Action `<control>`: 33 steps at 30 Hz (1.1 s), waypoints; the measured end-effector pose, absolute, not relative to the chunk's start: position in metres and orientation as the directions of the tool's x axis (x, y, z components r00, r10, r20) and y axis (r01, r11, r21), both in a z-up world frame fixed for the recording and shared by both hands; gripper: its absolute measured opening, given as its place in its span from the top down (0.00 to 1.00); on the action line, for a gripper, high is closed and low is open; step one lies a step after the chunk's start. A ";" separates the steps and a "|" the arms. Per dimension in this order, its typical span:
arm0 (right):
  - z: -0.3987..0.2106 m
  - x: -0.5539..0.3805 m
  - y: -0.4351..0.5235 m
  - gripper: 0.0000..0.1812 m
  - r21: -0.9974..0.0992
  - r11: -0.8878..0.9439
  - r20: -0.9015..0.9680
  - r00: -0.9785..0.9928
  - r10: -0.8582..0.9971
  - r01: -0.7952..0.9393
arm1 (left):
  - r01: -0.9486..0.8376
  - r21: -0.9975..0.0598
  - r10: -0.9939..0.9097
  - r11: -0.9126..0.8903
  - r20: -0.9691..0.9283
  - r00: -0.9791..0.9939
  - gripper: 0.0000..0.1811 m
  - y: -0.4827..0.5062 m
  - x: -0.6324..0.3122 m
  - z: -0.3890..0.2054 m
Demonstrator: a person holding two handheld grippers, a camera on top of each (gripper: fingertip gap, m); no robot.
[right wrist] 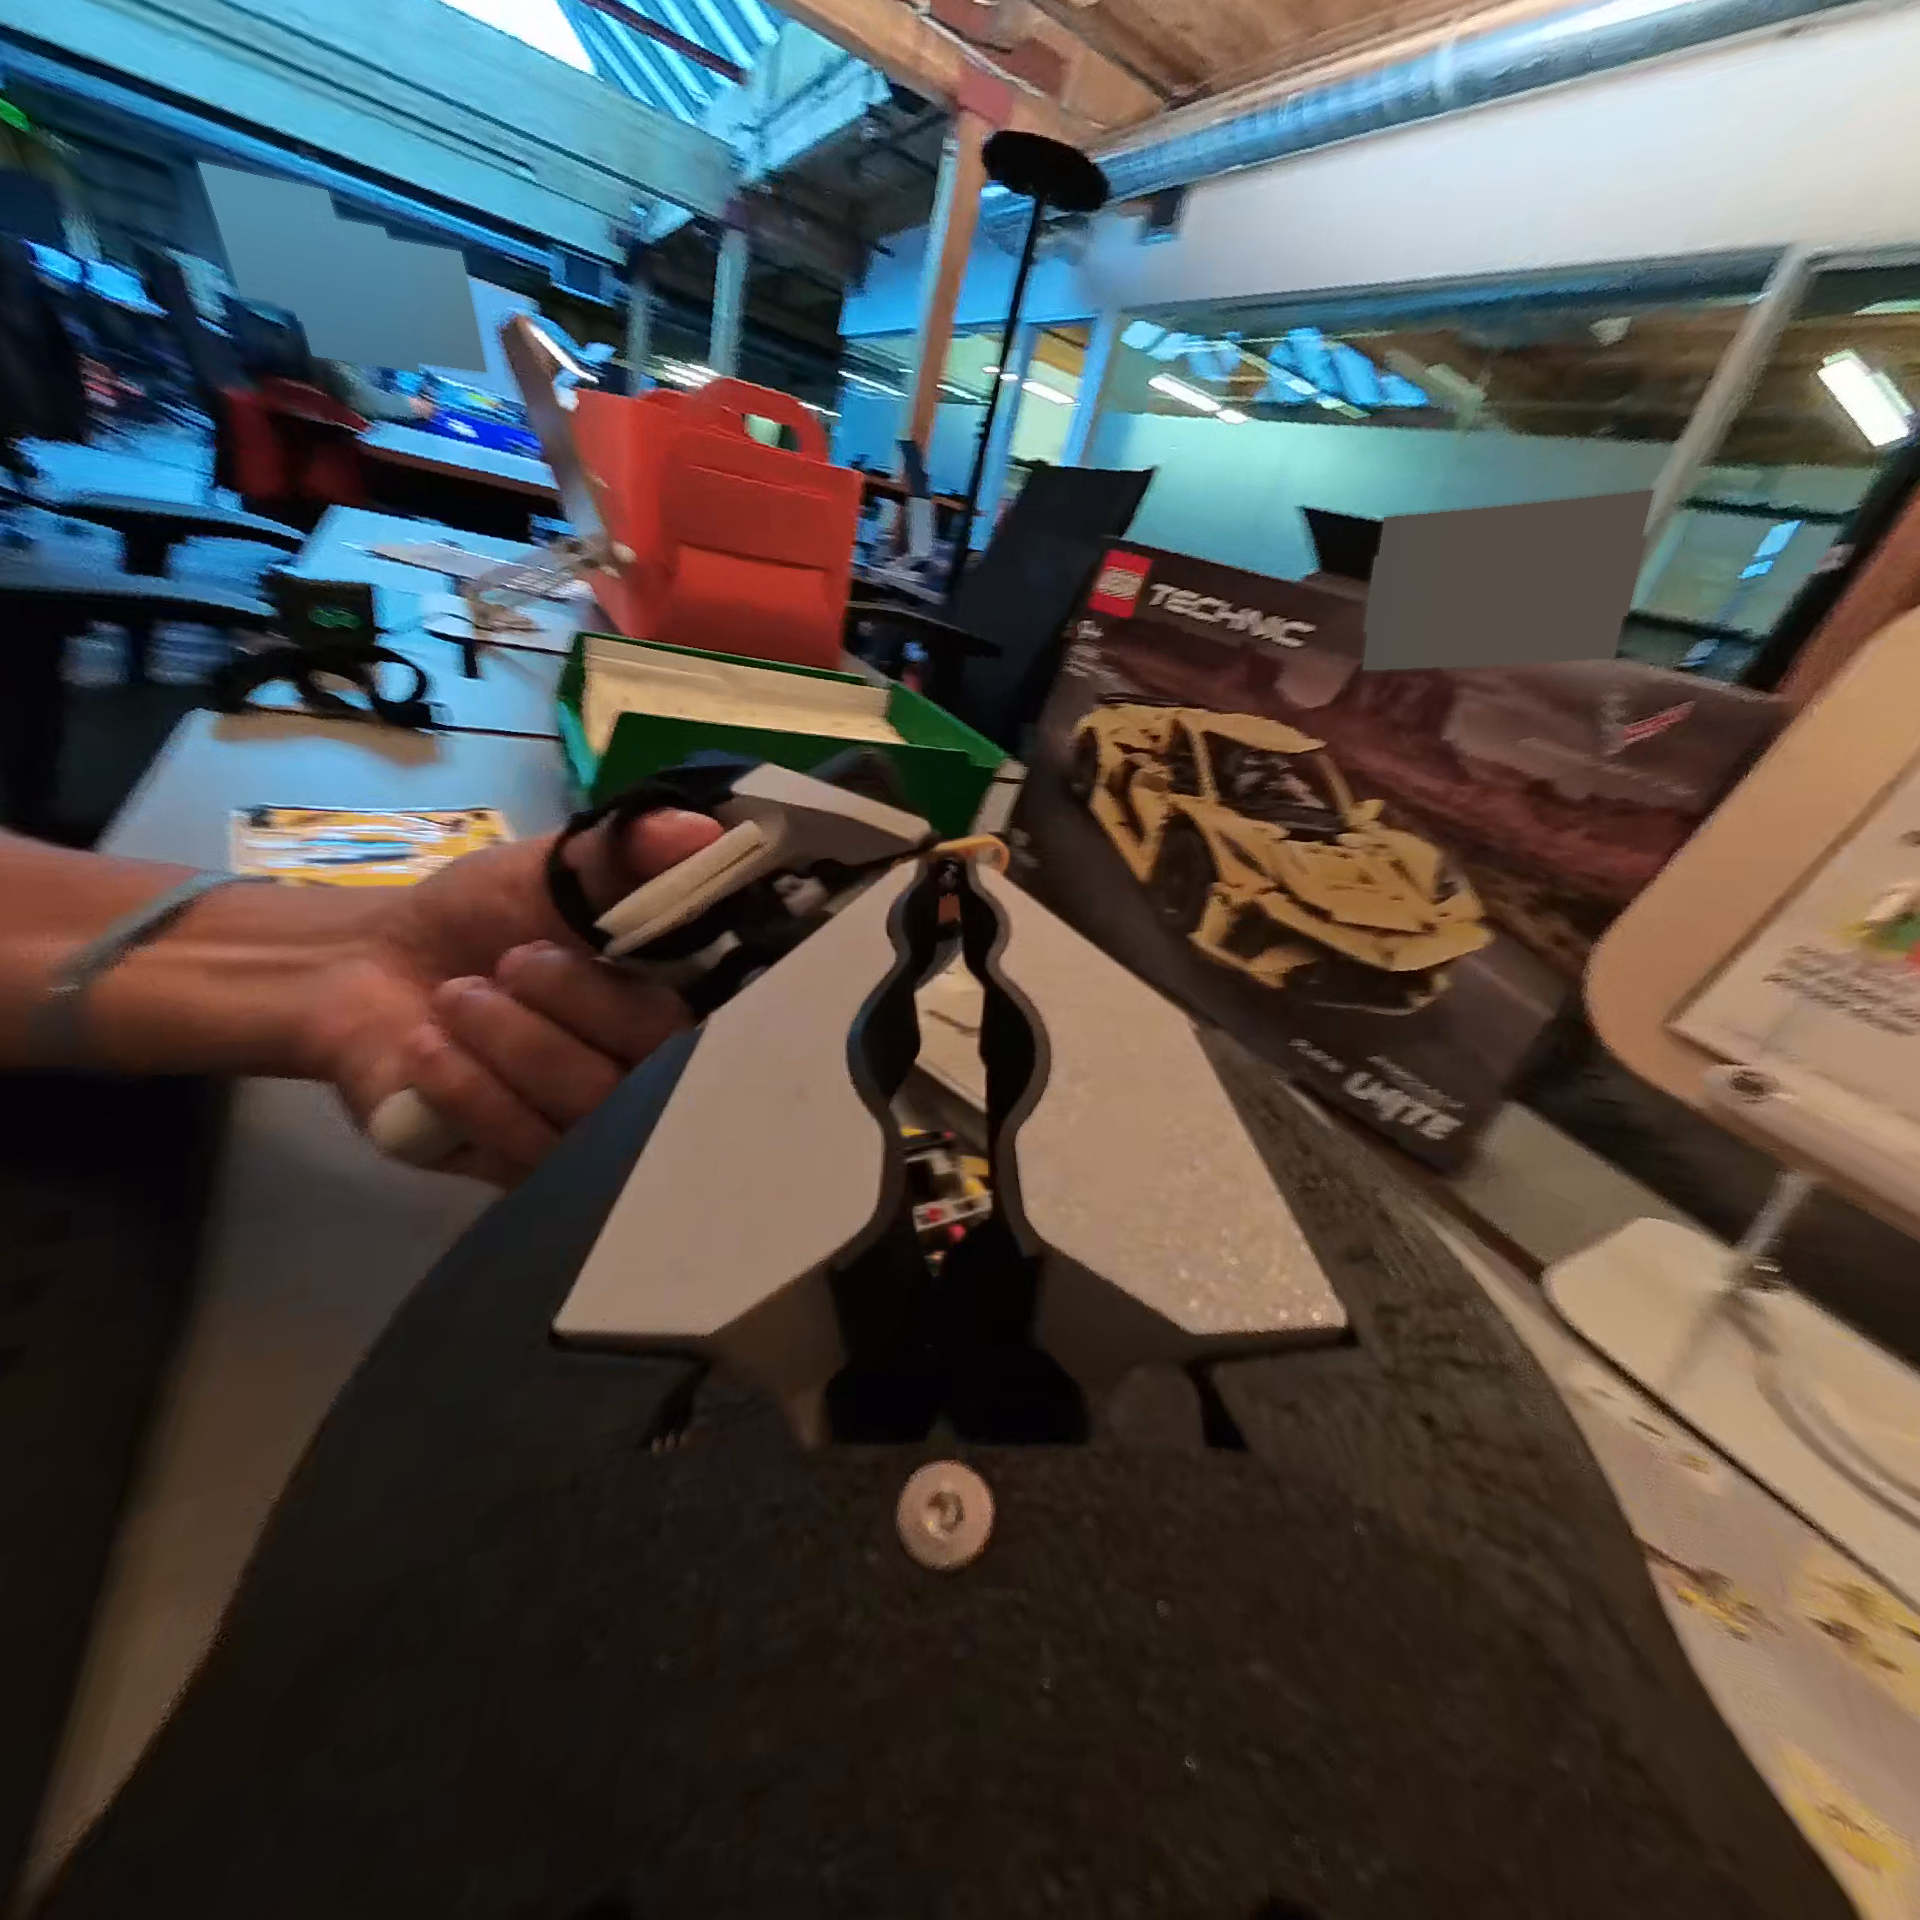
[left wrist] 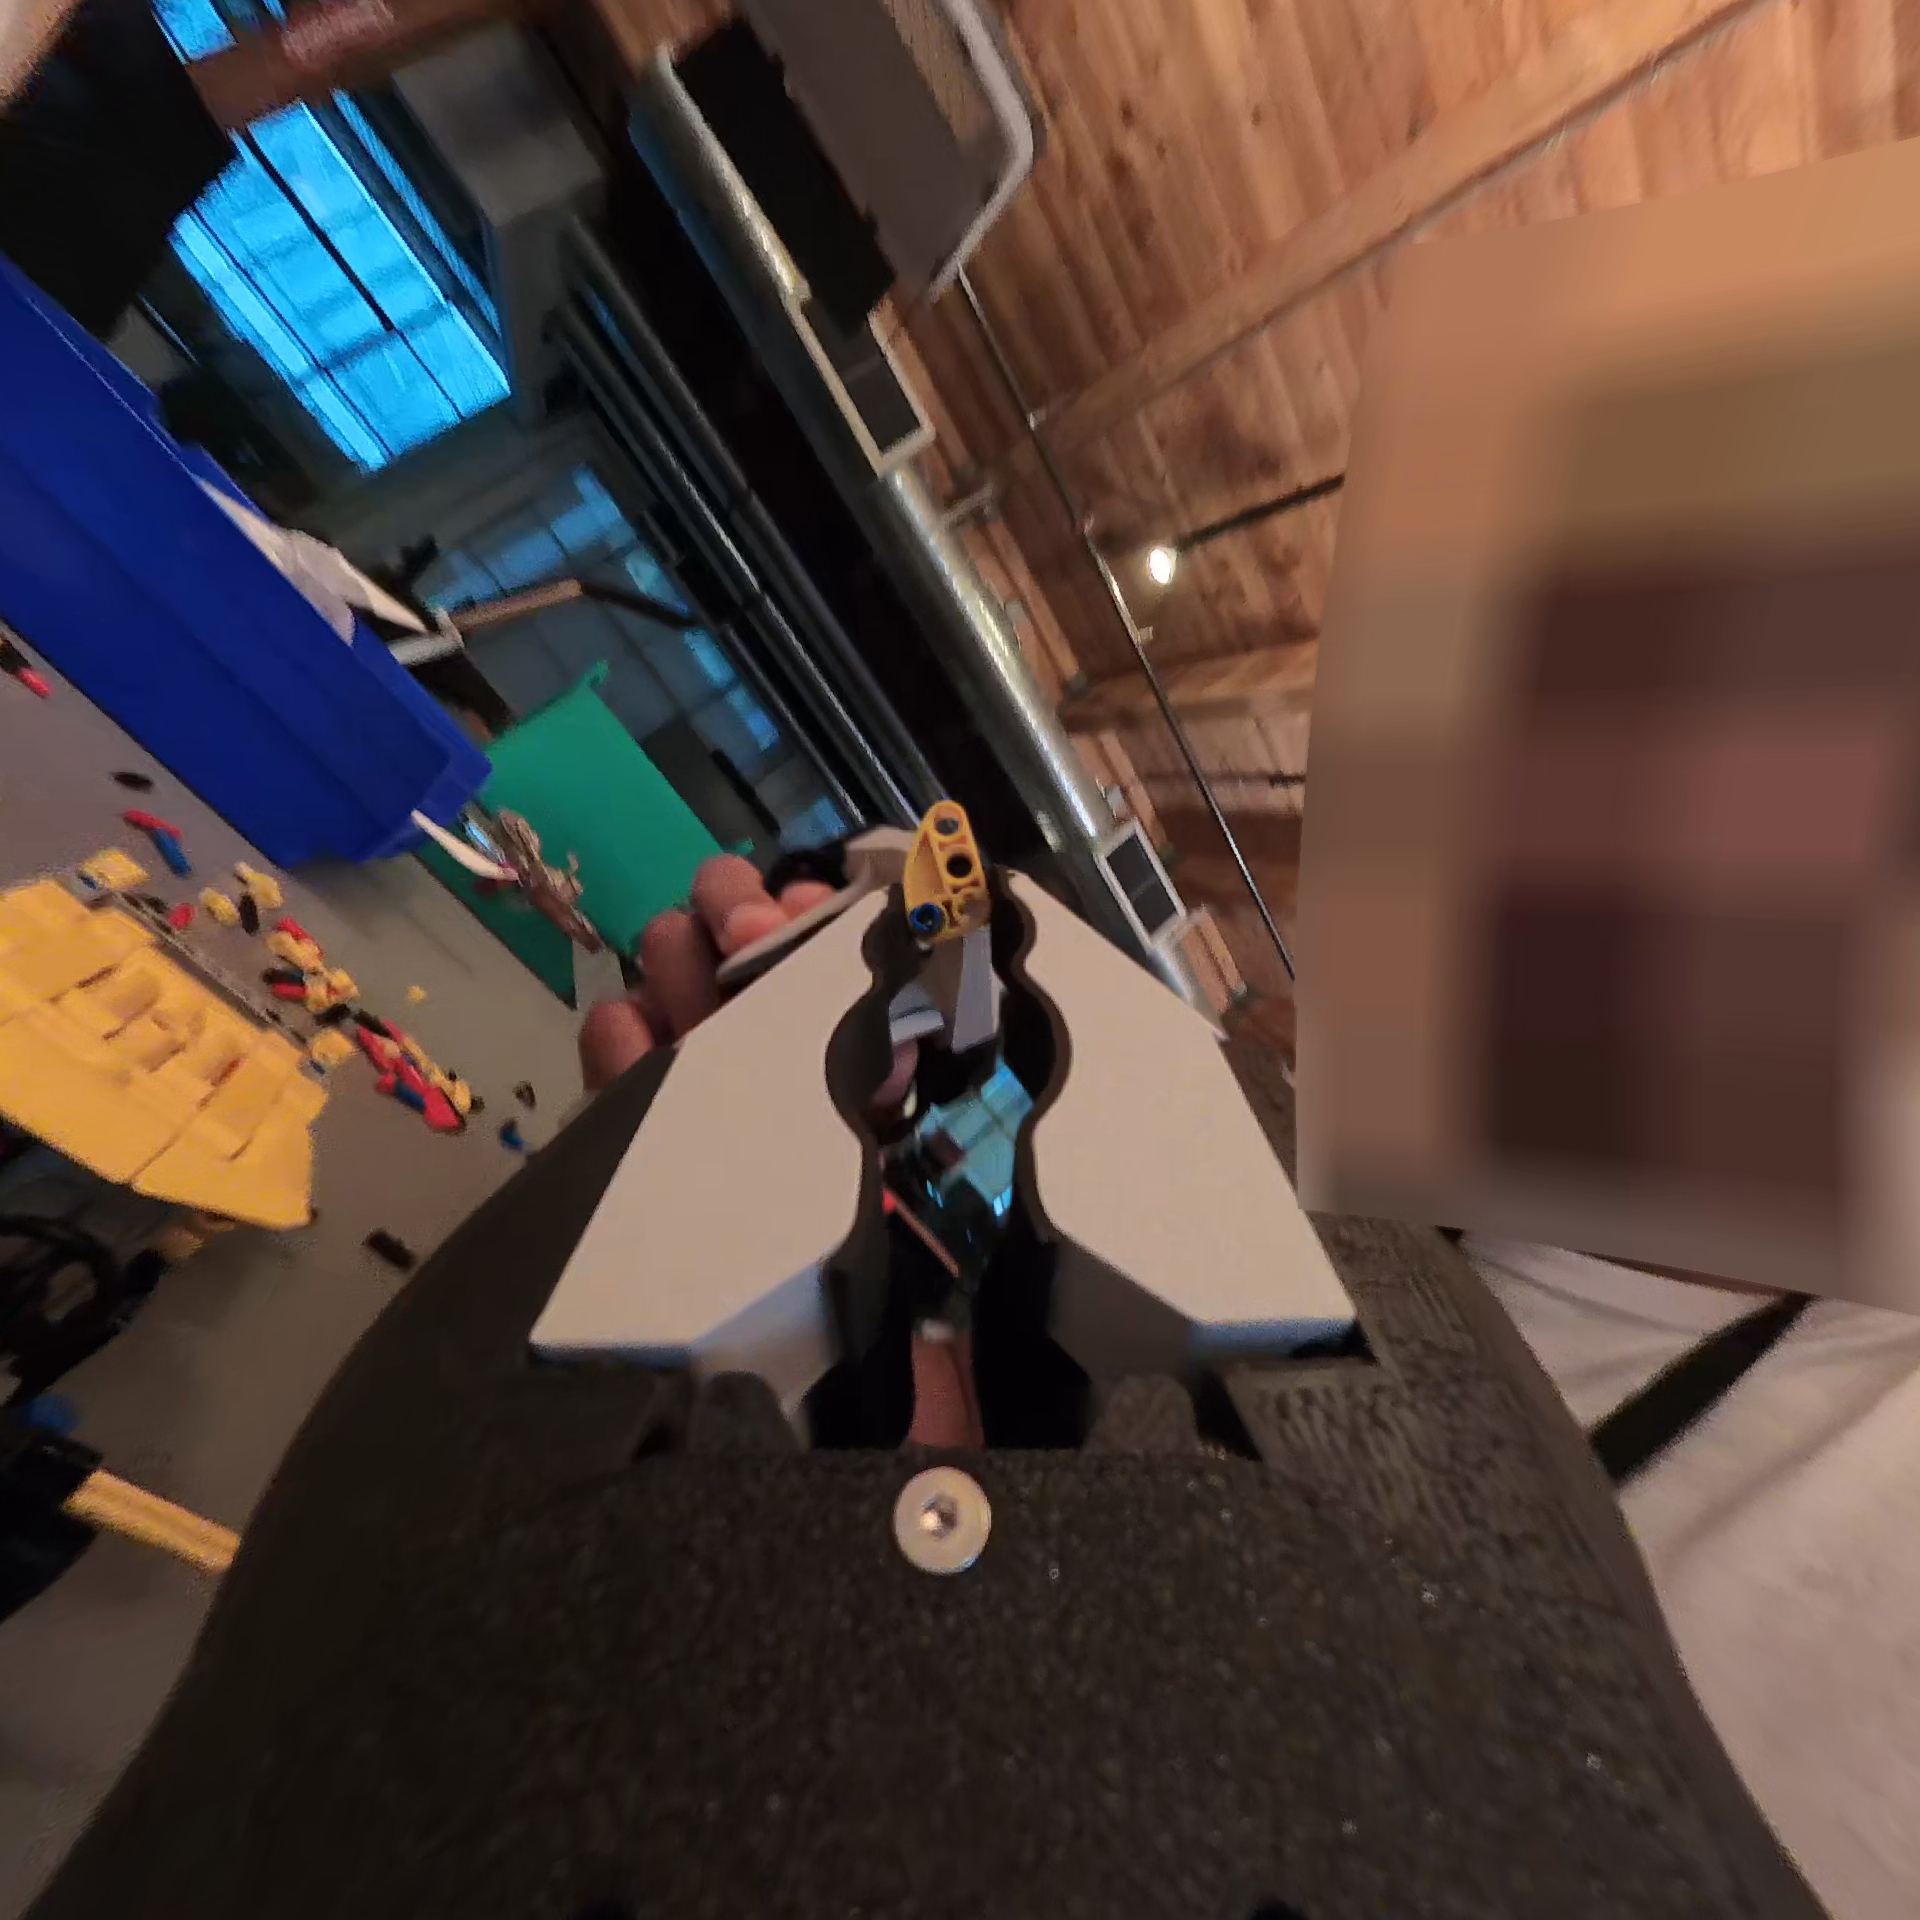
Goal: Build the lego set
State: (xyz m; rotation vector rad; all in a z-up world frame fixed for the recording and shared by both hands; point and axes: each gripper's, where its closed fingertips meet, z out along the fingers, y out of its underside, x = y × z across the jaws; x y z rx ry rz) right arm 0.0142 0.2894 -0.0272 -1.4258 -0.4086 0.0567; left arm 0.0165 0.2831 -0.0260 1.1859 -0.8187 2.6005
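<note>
One piece: yellow lego piece [left wrist: 943,871], small, stiff, light; judged slippery.
Left gripper [left wrist: 951,914]: pinching it at 12 o'clock.
Right gripper [right wrist: 961,862]: nearly closed; grip on the piece unclear.

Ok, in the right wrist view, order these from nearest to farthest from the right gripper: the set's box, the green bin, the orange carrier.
1. Green bin, just beyond the right gripper, slightly left.
2. Set's box, standing to the right; close to the bin's rank.
3. Orange carrier, behind the bin.
</note>
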 end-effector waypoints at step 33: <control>-0.033 -0.039 0.221 0.89 -0.986 -0.057 -0.123 0.456 0.882 -0.155 | -0.655 -0.621 0.112 -0.431 0.683 -0.721 0.92 0.208 -0.035 -0.037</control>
